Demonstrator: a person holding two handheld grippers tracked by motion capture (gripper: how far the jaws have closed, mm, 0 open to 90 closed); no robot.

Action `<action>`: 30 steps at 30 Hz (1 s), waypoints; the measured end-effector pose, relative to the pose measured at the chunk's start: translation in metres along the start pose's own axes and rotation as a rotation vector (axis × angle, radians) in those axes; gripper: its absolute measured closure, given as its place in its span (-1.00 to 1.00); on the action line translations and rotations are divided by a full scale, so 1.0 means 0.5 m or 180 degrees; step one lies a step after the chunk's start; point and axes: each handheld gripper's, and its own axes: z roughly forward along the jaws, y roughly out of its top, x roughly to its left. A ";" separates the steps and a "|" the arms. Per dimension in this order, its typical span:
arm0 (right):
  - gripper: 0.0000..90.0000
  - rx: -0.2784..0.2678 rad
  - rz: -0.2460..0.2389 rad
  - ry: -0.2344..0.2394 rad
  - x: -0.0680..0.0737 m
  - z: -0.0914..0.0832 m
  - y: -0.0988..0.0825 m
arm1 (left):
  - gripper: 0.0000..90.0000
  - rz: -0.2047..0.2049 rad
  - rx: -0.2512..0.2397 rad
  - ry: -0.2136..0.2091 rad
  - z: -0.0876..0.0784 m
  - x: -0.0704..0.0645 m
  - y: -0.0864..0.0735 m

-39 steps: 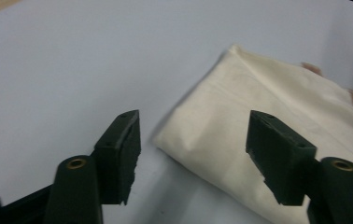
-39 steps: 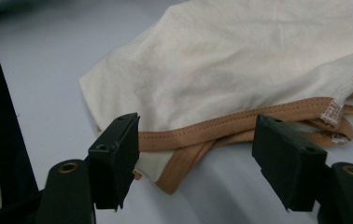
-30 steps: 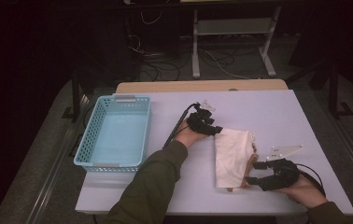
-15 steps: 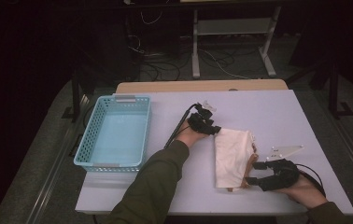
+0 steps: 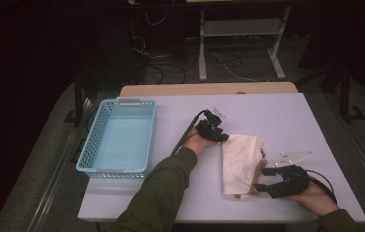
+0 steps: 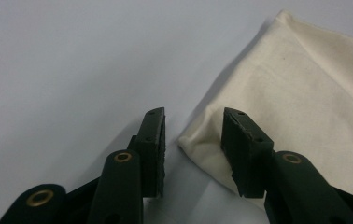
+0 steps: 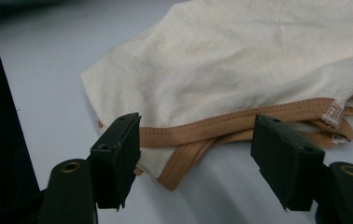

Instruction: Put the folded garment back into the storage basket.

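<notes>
We note a cream cloth [image 5: 240, 162] lying folded on the pale table [image 5: 287, 116], right of centre and toward the near edge. Tan straps [image 7: 221, 128] run along its near right edge, doubled and looping out onto the table surface.

Left gripper [image 5: 217, 135] sits at the far left corner of the cloth. In the left gripper view we see that corner [image 6: 198, 140] lying between the two black jaws, which have just been closing. A gap remains on each side of the fabric, so the pads are not pressing on it; nothing gripped.

Right gripper [image 5: 265, 179] rests near the table's near right, at the cloth's near right edge, with its grey three-cornered plate [image 5: 294, 157] above it. In the right gripper view we see its jaws standing wide apart, straddling the strap edge from either side. The left jaw sits just beside the strap, the right jaw clear of it. We see no grip there either.

A light blue basket [image 5: 118, 137] stands at the left of the table, well apart from the cloth. A dark green sleeve [image 5: 163, 188] covers the left forearm.
</notes>
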 end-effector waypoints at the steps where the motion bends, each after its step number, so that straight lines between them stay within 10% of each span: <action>1: -0.30 0.0000 0.0000 0.0001 0.000 0.000 0.000 | 0.38 -0.0027 -0.0019 -0.0010 0.001 -0.001 0.000; 11: -0.29 -0.0016 -0.0005 -0.0006 0.000 -0.001 0.001 | 0.85 -0.0047 0.0022 -0.0231 0.001 0.002 -0.001; 30: -0.29 -0.0161 -0.0234 0.0269 0.015 0.003 0.008 | 0.92 0.0007 -0.0147 -0.0026 0.003 0.016 -0.002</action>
